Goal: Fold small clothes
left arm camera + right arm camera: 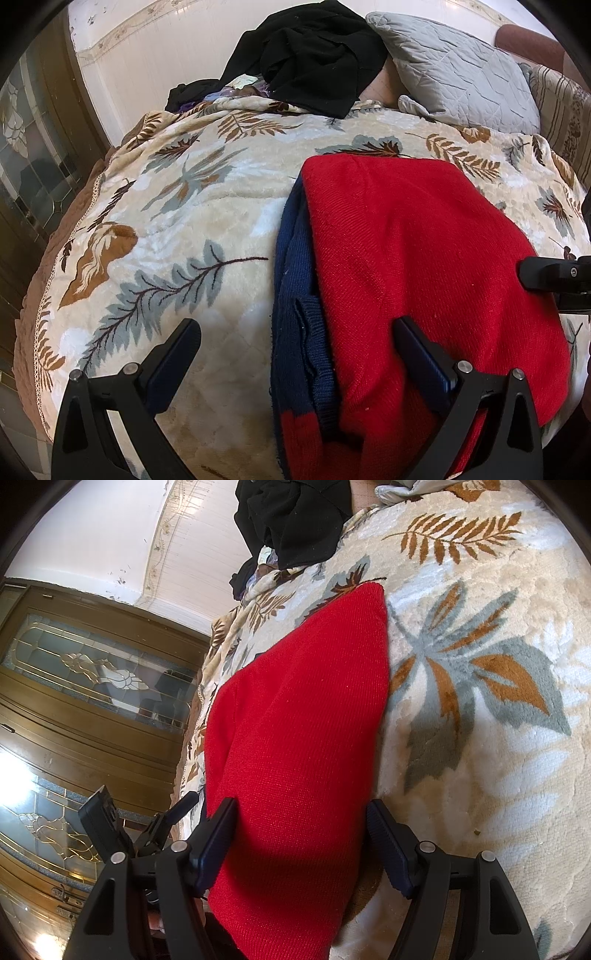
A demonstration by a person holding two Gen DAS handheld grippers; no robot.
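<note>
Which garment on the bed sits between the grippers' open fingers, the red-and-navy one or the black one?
The red-and-navy knit garment, lying flat on the leaf-print blanket under both grippers. The black garment lies crumpled far off beside the grey pillow.

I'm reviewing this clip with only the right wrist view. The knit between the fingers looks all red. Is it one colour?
Observer: No. In the left wrist view the red sweater has a navy blue part along its left edge, showing from under the red layer.
Operator: Where does the left gripper stand?
Observer: The left gripper is open. One finger is over the red knit and the other over the leaf-print blanket, with the navy edge between them.
Operator: Anything beside the black clothes?
Observer: A grey quilted pillow lies just to their right.
</note>
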